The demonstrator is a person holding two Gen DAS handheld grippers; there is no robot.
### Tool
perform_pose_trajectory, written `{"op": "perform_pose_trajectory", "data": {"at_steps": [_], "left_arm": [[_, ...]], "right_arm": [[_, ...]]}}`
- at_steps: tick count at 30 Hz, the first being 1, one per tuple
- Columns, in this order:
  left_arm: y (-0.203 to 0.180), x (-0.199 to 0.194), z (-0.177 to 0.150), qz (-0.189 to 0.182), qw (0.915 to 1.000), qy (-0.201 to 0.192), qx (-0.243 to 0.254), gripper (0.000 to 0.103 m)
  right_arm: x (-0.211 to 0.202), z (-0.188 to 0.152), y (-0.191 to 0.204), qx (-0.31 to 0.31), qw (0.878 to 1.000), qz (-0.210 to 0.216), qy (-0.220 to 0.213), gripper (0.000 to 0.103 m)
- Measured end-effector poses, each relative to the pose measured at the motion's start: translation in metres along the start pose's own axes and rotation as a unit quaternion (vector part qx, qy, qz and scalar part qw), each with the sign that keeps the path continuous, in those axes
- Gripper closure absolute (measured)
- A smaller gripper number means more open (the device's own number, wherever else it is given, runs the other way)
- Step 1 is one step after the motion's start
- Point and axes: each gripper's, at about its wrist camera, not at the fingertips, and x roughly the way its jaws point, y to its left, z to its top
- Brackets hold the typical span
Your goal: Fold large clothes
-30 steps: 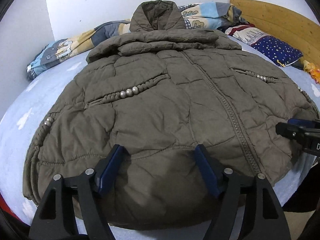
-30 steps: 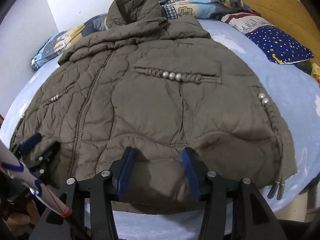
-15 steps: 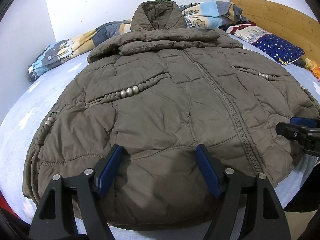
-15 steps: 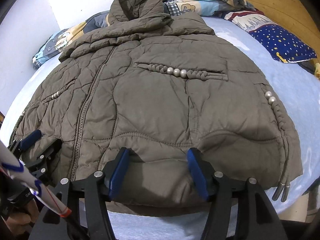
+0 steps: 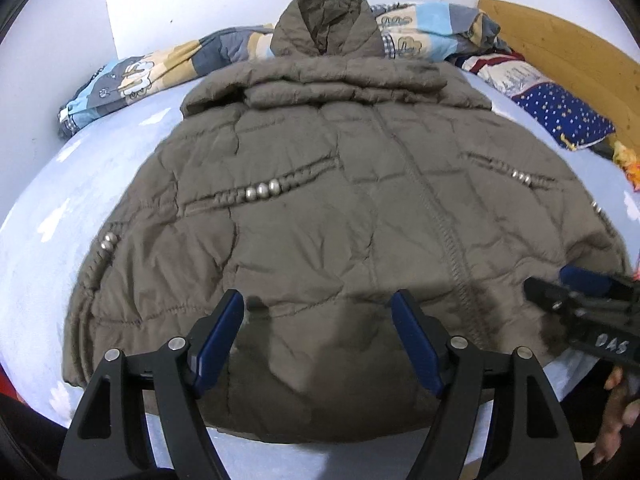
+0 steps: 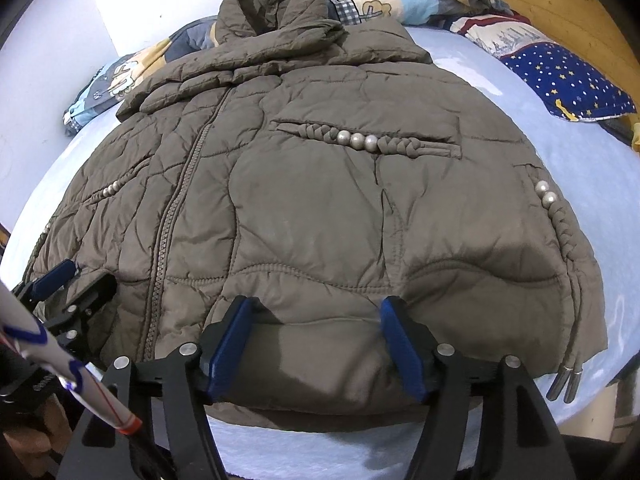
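A large olive-brown quilted jacket (image 5: 340,216) lies front-up and zipped on the pale blue bed, hood at the far end, hem towards me. It also fills the right wrist view (image 6: 320,208). My left gripper (image 5: 318,300) is open, its blue-padded jaws spread just above the hem on the jacket's left half. My right gripper (image 6: 314,308) is open over the hem on the right half, holding nothing. The right gripper shows at the right edge of the left wrist view (image 5: 576,288); the left gripper shows at the left edge of the right wrist view (image 6: 68,280).
A crumpled patterned blanket (image 5: 160,72) lies along the far wall. A star-patterned blue pillow (image 6: 572,76) sits at the far right by the wooden headboard (image 5: 560,44). The bed's pale blue sheet (image 6: 600,184) shows around the jacket. Drawstring tips (image 6: 566,380) hang at the hem's right corner.
Both grippers have moved forward over the jacket's hem and the right one has opened wider. The jacket itself has not moved.
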Motion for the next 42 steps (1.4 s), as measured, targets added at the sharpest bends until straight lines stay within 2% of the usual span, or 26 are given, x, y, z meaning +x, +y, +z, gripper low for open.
{"op": "perform_pose_trajectory", "data": {"at_steps": [8, 11, 15, 28, 37, 42], "left_arm": [[-0.003, -0.033, 0.027, -0.008, 0.9994, -0.033, -0.009, 0.027], [0.000, -0.048, 0.037, -0.008, 0.9984, -0.054, -0.014, 0.027], [0.003, -0.066, 0.048, 0.006, 0.9973, -0.070, -0.019, 0.027], [-0.002, -0.118, 0.049, 0.014, 0.9928, -0.116, -0.023, 0.027], [-0.008, -0.158, 0.057, 0.009, 0.9881, -0.152, -0.021, 0.027], [-0.003, -0.189, 0.076, 0.001, 0.9841, -0.176, -0.025, 0.027]], "right_arm": [[-0.002, 0.006, -0.004, 0.032, 0.999, 0.015, 0.010, 0.028], [-0.009, 0.010, -0.011, 0.058, 0.998, 0.034, 0.000, 0.028], [-0.021, 0.015, -0.014, 0.065, 0.997, 0.035, -0.025, 0.028], [-0.102, 0.011, 0.017, 0.011, 0.992, 0.038, -0.119, 0.028], [-0.153, 0.005, 0.027, 0.001, 0.987, 0.056, -0.152, 0.028], [-0.187, 0.014, 0.030, -0.008, 0.982, 0.068, -0.175, 0.028]]}}
